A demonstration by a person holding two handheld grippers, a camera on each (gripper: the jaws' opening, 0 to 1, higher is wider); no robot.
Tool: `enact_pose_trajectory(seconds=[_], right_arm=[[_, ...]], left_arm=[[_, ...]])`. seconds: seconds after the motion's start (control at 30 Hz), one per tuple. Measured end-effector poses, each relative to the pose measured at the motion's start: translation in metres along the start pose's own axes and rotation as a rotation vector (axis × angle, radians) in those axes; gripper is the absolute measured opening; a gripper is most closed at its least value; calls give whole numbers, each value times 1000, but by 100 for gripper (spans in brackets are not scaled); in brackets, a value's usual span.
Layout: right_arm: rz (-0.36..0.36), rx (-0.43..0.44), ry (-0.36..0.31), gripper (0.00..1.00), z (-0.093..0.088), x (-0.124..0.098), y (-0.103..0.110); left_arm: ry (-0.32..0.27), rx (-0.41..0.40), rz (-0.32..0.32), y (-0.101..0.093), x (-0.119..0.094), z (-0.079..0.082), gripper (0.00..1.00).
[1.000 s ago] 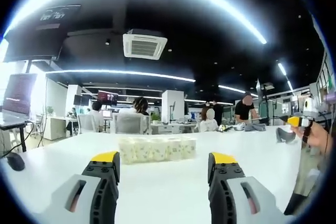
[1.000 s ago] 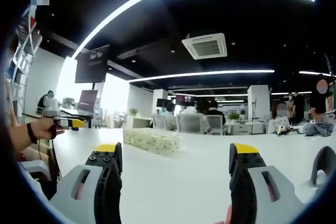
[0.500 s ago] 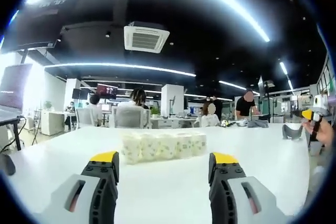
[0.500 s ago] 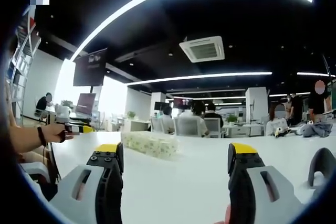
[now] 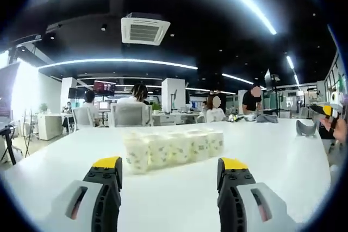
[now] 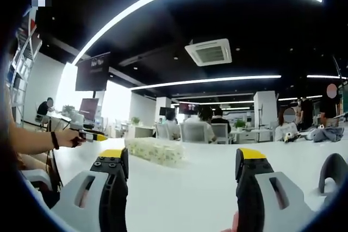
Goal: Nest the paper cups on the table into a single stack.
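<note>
In the left gripper view, the left gripper [image 5: 169, 175] rises from six o'clock, its two grey jaws with yellow-capped black tips standing wide apart with nothing between them. Just beyond the tips lies the bare white bench [image 5: 163, 199]. Further out, near the middle of the view toward twelve o'clock from the jaws, a row of white paper cups with a pale green-yellow pattern [image 5: 173, 149] stands upright on the bench, side by side and close together, not yet nested. At three o'clock, at the bench's edge, a hand holds the other gripper with its yellow tip [image 5: 328, 113], and a grey curved object [image 5: 306, 128] rests on the bench near it.

In the right gripper view, the right gripper [image 6: 181, 172] comes up from six o'clock, jaws likewise wide and empty. Past them, at about eleven o'clock, the cup row appears end-on as a pale patterned block on the bench. At nine o'clock a forearm with a dark wristband [image 6: 41, 140] reaches in, holding the left gripper over the bench edge.

Farthest off, seated people at desks [image 5: 130, 113], a square ceiling air vent [image 5: 143, 29] and long curved light strips [image 6: 206, 80] fill the office behind.
</note>
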State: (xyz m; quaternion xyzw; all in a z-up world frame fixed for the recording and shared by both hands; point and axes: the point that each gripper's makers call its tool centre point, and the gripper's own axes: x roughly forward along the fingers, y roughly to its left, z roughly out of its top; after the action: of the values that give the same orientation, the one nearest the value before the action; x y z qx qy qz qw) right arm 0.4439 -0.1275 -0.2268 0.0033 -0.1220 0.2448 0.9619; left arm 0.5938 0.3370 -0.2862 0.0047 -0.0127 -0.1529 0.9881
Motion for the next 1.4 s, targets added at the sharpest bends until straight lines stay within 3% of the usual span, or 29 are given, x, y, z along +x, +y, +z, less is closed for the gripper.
enact_pose_trajectory(seconds=[0.17, 0.47, 0.77, 1.0, 1.27, 1.4], right_arm=[[1, -2, 1, 84, 1, 0, 0], [-6, -6, 4, 84, 1, 1, -2], [-1, -11, 6, 84, 3, 3, 2], [-5, -1, 7, 84, 0, 3, 0], [-10, -5, 5, 84, 3, 2, -4], [-17, -8, 1, 84, 6, 1, -7]], left_arm=[[33, -21, 1, 17, 20, -7, 76], [57, -35, -15, 26, 47, -19, 77], [74, -35, 21, 51, 72, -31, 78], [88, -13, 42, 59, 90, -35, 75], [115, -2, 68, 88, 120, -44, 76], [116, -7, 75, 80, 119, -48, 75]])
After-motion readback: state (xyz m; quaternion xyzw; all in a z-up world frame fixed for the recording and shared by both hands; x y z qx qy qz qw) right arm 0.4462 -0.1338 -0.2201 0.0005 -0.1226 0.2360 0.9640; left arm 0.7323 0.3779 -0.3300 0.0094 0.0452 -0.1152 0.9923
